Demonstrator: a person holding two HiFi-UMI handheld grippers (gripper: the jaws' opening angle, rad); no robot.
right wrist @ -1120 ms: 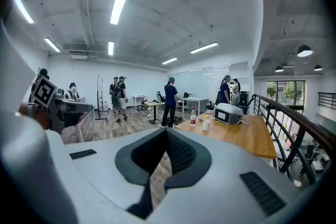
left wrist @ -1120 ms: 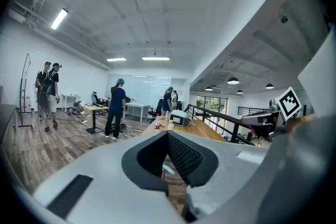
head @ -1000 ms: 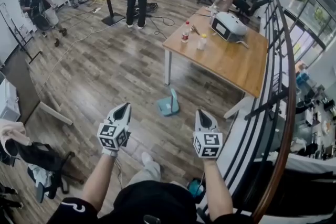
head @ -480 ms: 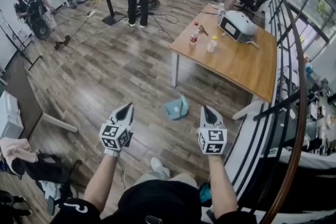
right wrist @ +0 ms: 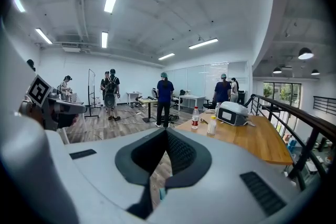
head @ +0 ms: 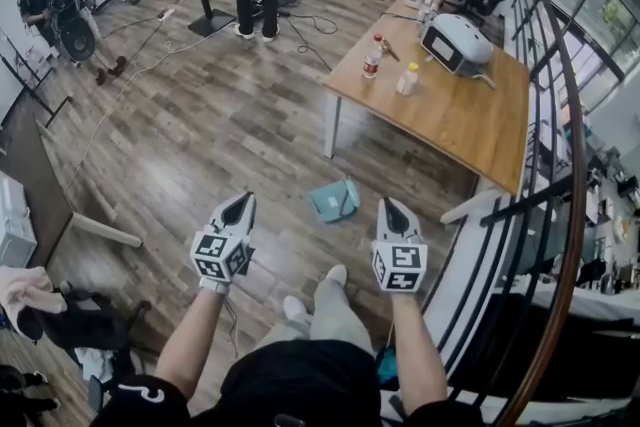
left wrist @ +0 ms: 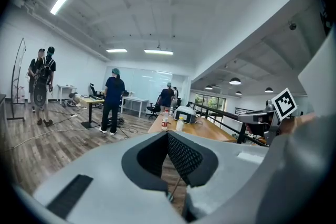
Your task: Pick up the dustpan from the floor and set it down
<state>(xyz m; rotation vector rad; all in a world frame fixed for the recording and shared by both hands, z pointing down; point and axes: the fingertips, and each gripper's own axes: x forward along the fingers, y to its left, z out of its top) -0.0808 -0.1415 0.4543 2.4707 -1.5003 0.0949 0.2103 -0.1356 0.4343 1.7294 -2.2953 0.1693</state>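
The person is walking toward the teal dustpan (head: 335, 200), and that approach is what has changed over the last second. The people at the far desks are sliding toward the top edge of the head view. The wooden desk (head: 450, 120) with its red-capped bottle (head: 373, 57) and white bottle (head: 407, 78) is sitting larger at upper right. A shoe (head: 335, 275) is now stepping forward at lower centre. The dustpan is lying on the wooden floor (head: 200, 135) just centre-right of the frame, near the desk's white leg, its handle pointing toward the upper right. It is showing between the two claws and slightly above their tips, nearer to them than it was a second ago but well apart from both.

The left claw (head: 238, 207) is reaching forward at lower left with its jaws pressed together and nothing between them. Its own view shows the pads meeting at the tip (left wrist: 168, 136). The right claw (head: 389, 210) is doing the same at lower right, jaws closed on nothing (right wrist: 166, 131).

For the task, this looks like the approach phase nearing its end. The pickup is not yet begun, and whichever claw takes the dustpan will need to spread before reaching its handle or rim.
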